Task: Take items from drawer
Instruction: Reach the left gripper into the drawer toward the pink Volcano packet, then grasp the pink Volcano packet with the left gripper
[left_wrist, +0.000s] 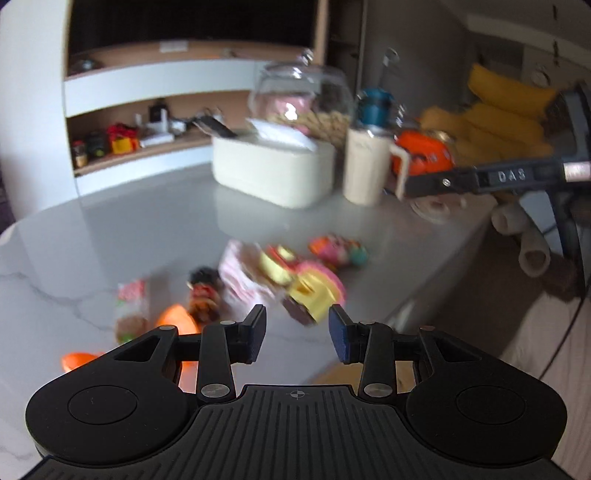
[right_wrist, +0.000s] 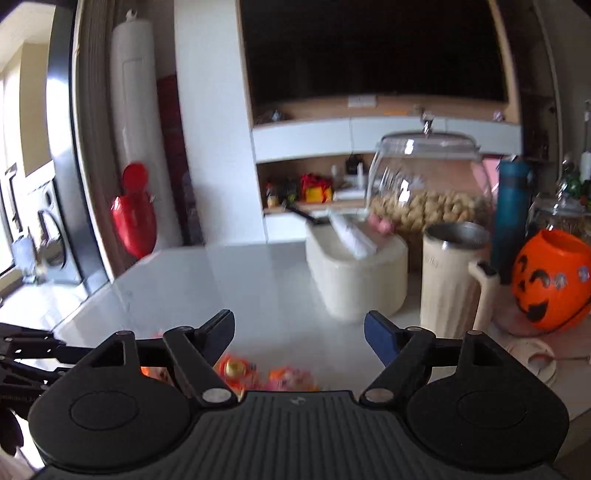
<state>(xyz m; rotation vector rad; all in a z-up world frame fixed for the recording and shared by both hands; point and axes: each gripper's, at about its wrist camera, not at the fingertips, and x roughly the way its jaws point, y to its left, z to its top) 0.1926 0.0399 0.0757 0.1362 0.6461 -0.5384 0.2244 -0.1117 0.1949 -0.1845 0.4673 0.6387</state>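
Hovering empty and part-open, the left claw (left_wrist: 297, 334) faced toys (left_wrist: 295, 280) lying mid-frame on the counter (left_wrist: 147, 229); the right claw (right_wrist: 299, 338) gaped wide, empty. No drawer showed; returning there unhurried seemed wise.

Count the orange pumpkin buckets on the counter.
1. The pumpkin bucket stands at the counter's far right, beside the cream mug. More could be hidden out of frame.

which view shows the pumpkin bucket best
The right wrist view: the orange pumpkin bucket shows whole, with its black grinning face and open top. In the left wrist view it is blurred and partly hidden behind the cream mug's handle.
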